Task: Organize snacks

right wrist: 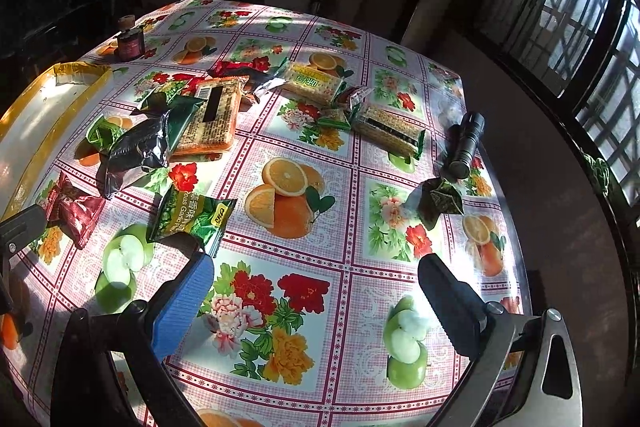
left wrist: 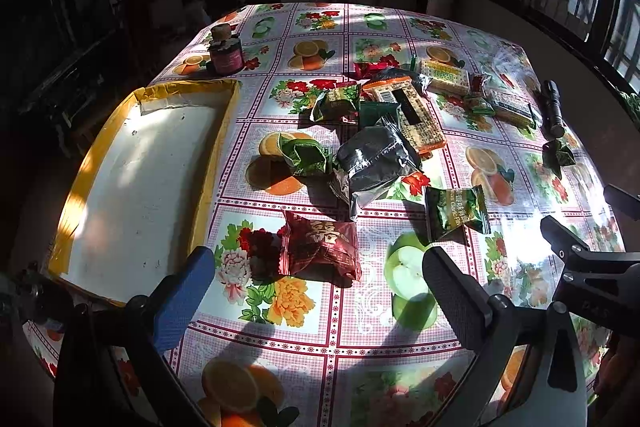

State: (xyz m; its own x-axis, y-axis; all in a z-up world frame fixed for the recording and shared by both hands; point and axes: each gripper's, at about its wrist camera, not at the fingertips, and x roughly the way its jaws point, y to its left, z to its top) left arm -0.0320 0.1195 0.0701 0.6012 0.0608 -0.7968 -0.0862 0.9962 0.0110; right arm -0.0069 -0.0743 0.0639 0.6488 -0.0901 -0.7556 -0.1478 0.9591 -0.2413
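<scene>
Snack packets lie scattered on a fruit-print tablecloth. A dark red packet point(left wrist: 322, 247) lies just ahead of my open, empty left gripper point(left wrist: 320, 275); it also shows in the right wrist view point(right wrist: 74, 209). A green peas packet point(left wrist: 458, 211) point(right wrist: 192, 217) lies beside my right gripper's left fingertip. A black foil bag point(left wrist: 376, 163) point(right wrist: 138, 149), an orange cracker pack point(left wrist: 416, 115) point(right wrist: 214, 117) and green packets point(left wrist: 306, 155) lie farther off. My right gripper point(right wrist: 316, 275) is open and empty. A white tray with a yellow rim point(left wrist: 222, 131) point(right wrist: 44, 137) is on the left.
A dark jar with a cork lid point(left wrist: 226, 51) point(right wrist: 130, 41) stands at the far left. A black flashlight point(left wrist: 554, 109) point(right wrist: 466, 145) lies near the right table edge, with a small green packet point(right wrist: 438, 201) beside it. Windows are at the right.
</scene>
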